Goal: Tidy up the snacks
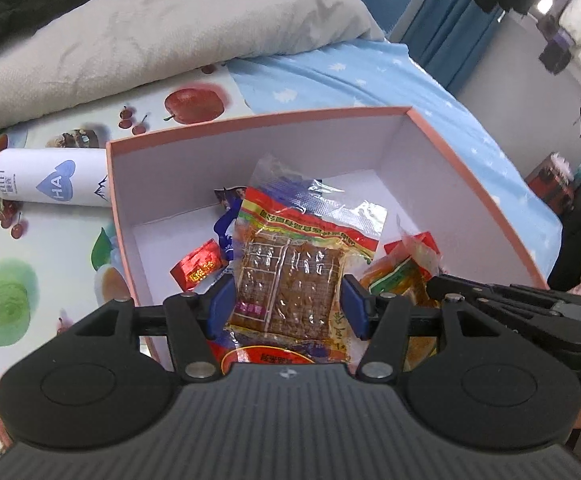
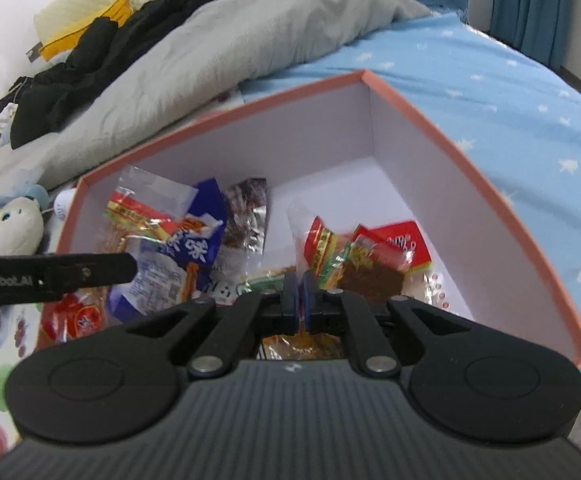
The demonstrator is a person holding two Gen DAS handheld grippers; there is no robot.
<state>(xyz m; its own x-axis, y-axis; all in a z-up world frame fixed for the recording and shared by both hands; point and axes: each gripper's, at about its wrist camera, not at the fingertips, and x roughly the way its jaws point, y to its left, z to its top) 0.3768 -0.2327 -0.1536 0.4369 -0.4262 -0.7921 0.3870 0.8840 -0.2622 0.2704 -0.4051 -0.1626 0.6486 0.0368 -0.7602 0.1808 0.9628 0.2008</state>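
The left tool (image 1: 286,304) straddles a brown snack packet (image 1: 290,280), contact unclear; the right tool (image 2: 300,300) is closed, empty, over the pink box (image 2: 470,168).

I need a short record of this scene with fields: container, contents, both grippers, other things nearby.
container: pink box, open, on the bed
contents: several snack packets, among them a clear packet of brown snack and a blue packet
left gripper: jaws apart on either side of the clear packet
right gripper: jaws shut, over the box
nearby: white can, grey blanket
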